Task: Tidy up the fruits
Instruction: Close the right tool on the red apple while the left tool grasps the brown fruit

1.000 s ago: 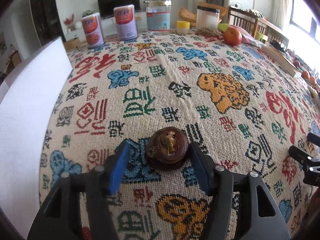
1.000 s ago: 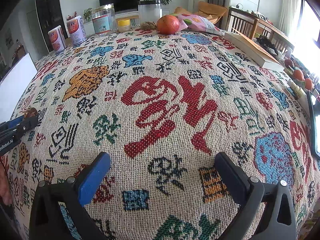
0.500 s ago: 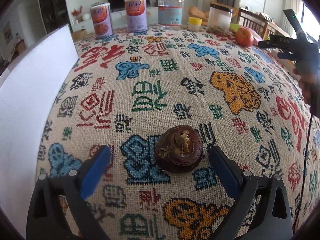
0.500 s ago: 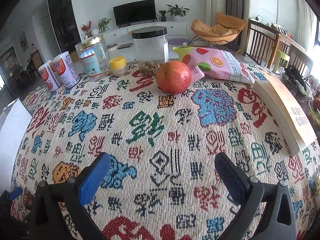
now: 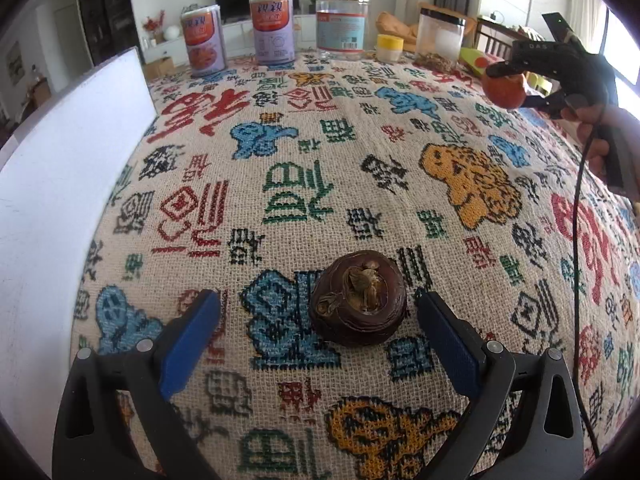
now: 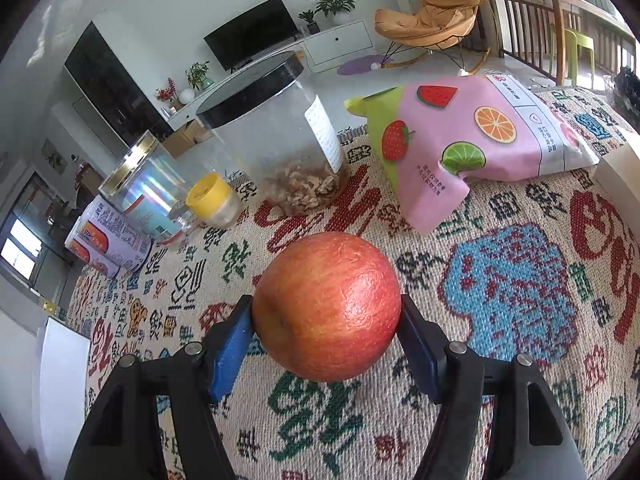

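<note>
The right tongs (image 6: 326, 326) are closing on the red apple (image 6: 326, 306), blue pads at either flank, at the table's (image 6: 520, 360) far end before a nut jar (image 6: 276, 136); squeeze at its widest girth, then lift straight. The left tongs (image 5: 318, 330) gape wide, angled down, the dark brown fruit (image 5: 358, 298) resting untouched between them.

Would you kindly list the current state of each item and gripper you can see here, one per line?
Left gripper: open, straddling the mangosteen without touching it.
Mangosteen: resting on the tablecloth.
Right gripper: jaws closing, pads against the apple.
Apple: between the right pads.
Black-lidded jar: upright, lid on, nearly empty.
Yellow-capped jar: capped.
Snack bag: lying flat.
</note>
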